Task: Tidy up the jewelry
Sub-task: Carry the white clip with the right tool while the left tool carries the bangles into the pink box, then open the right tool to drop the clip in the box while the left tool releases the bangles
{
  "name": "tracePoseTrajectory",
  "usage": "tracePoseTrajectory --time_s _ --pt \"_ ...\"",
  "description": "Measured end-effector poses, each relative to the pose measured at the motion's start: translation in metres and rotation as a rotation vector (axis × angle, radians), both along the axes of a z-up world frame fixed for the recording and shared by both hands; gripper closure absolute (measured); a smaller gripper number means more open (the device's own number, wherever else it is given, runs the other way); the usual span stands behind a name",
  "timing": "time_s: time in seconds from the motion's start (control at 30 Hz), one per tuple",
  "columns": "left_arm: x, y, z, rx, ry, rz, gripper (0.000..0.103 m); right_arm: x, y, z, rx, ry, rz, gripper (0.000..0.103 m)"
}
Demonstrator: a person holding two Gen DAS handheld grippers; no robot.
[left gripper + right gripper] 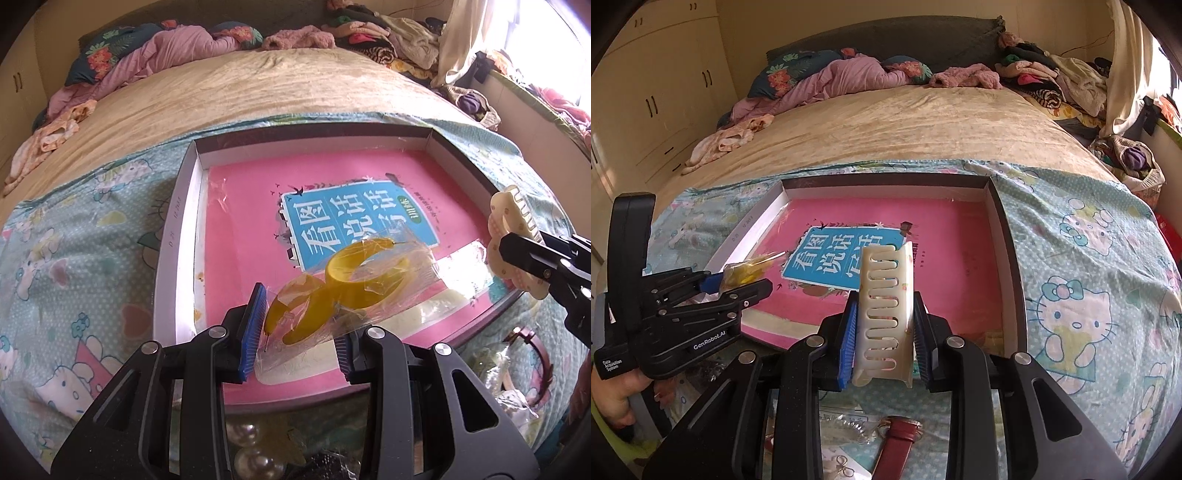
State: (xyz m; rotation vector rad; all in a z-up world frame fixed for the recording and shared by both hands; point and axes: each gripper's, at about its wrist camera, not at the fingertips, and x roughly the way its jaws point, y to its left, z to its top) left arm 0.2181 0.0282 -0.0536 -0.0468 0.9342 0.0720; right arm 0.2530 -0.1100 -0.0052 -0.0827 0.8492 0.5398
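Observation:
A shallow box (177, 236) (1008, 236) lined with a pink book cover lies on the Hello Kitty sheet. My left gripper (299, 328) (738, 284) is shut on a clear plastic bag of yellow hoop earrings (343, 284) (750, 271), held over the box's near left part. My right gripper (886, 332) (524, 254) is shut on a cream hair claw clip (886, 314) (509, 225), its teeth facing the camera, above the box's near edge. A hand (613, 402) holds the left tool.
Below the grippers on the sheet lie a red-strapped watch (897, 439) (532, 350), pearl pieces (251, 450), small earrings (846, 465) and bagged items (846, 424). Rumpled clothes and pillows (849, 74) pile up at the bed's far end. Wardrobes (657, 92) stand left.

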Motion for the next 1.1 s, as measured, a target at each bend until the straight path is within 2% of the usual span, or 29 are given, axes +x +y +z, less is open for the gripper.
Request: tracePoseTrajectory --time_s 0.37,0.43,0.47,0.6,0.7,0.77,0.83,0.97,1.1 --pt "0.006 0.003 -0.004 -0.023 0.012 0.011 0.076 0.01 -0.007 -0.018 0.01 0.059 -0.033 0.076" --pt "0.005 0.002 -0.004 -0.022 0.012 0.011 0.076 0.01 -0.008 -0.02 0.01 0.068 -0.04 0.071" --pt "0.006 0.002 -0.004 -0.02 0.011 0.011 0.076 0.009 -0.009 -0.02 0.014 0.069 -0.045 0.065" --pt "0.005 0.002 -0.004 -0.015 0.011 0.011 0.076 0.003 -0.019 -0.014 0.05 0.055 -0.068 0.051" --pt "0.004 0.002 -0.003 -0.011 0.01 0.009 0.076 -0.002 -0.032 -0.01 0.091 0.059 -0.106 0.048" --pt "0.003 0.002 -0.001 -0.008 0.008 0.009 0.071 -0.006 -0.043 -0.008 0.123 0.067 -0.132 0.045" --pt "0.003 0.002 0.001 -0.007 0.003 0.011 0.057 -0.01 -0.052 -0.005 0.142 0.066 -0.152 0.041" --pt "-0.002 0.0 0.008 -0.005 -0.012 0.01 0.053 -0.017 -0.066 -0.001 0.162 0.065 -0.179 0.04" --pt "-0.008 -0.003 0.017 0.007 -0.031 0.005 0.043 -0.026 -0.076 0.007 0.177 0.05 -0.2 0.029"
